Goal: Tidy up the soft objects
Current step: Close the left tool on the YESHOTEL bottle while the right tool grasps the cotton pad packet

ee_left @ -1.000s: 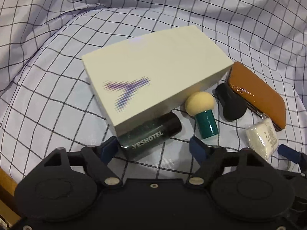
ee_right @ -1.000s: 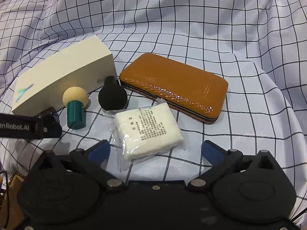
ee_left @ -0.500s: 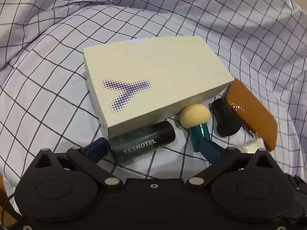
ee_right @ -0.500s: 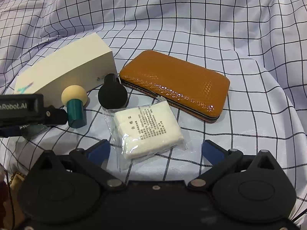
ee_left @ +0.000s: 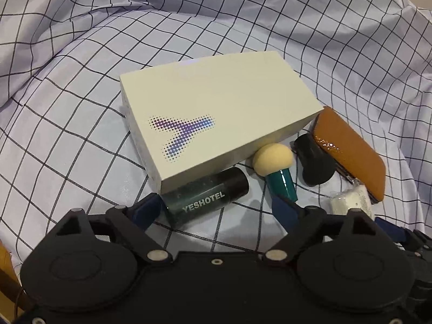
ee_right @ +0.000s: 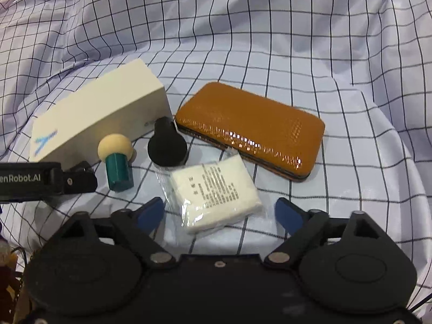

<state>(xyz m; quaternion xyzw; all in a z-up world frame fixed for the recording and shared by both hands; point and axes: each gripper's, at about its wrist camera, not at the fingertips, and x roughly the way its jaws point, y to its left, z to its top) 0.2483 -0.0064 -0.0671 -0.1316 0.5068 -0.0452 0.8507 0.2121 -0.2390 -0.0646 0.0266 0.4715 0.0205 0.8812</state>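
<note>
Sponge (ee_right: 115,159) stands between box (ee_right: 102,113) and packet (ee_right: 216,189).

a pale lilac-white cloth with a thin black grid check (ee_left: 81,86) covers the whole surface in both views. it lies rumpled, with deep folds and raised ridges (ee_right: 270,21) along the far side. lighting is even and soft. a strip of brown wood (ee_left: 5,275) shows at the lower left edge.

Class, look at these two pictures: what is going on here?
A person works two handheld grippers over small items on a checked cloth. The left gripper straddles a dark bottle lying beside a cream box; the right gripper straddles a wrapped white pad. Both jaws have just been closing, but neither pad visibly presses yet.
</note>
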